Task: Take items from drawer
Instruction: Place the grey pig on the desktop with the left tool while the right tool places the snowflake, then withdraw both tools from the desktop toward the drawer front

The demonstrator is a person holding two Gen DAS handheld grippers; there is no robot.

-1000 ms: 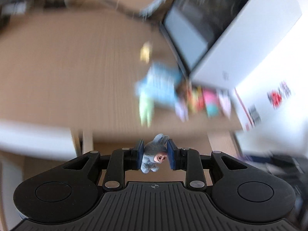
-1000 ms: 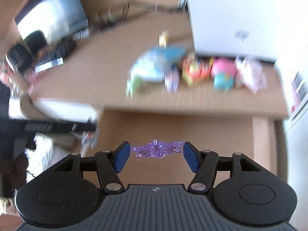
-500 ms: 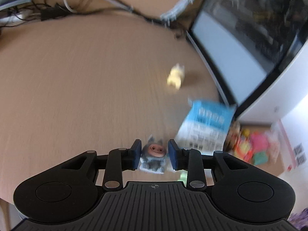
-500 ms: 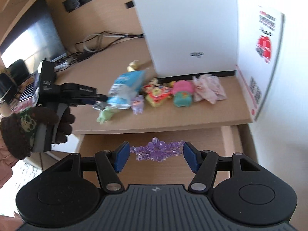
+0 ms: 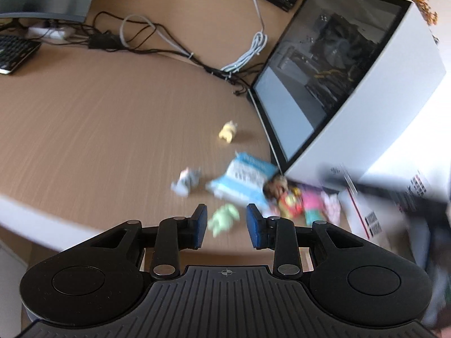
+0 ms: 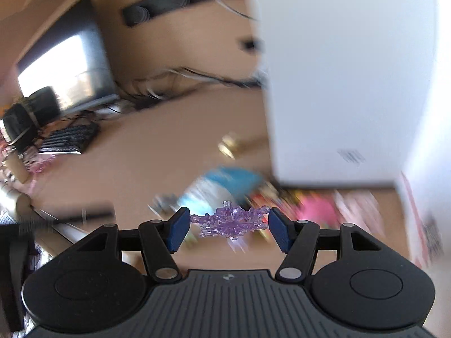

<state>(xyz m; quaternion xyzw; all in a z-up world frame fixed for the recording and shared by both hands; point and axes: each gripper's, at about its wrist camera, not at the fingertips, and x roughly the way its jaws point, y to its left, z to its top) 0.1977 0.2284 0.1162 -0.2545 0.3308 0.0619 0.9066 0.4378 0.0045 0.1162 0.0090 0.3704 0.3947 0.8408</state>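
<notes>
The right tool (image 6: 227, 226) holds a purple crystal snowflake (image 6: 229, 222) between its blue pads, gripped by its outer tips, and hangs above the toys near the worktop's (image 5: 84, 118) front edge, beside the white computer case (image 6: 338, 70). The left tool (image 5: 227, 222) is open and empty, with a grey plush figure (image 5: 186, 181) lying on the worktop beyond it, left of the blue packet (image 5: 243, 181). The step in hand appears to be setting the snowflake down. Done well, the right tool would lower onto a bare patch clear of the green toy (image 5: 224, 218) and the heap, let the snowflake touch flat, and only then spread its pads, since the thin points could snag or snap.
</notes>
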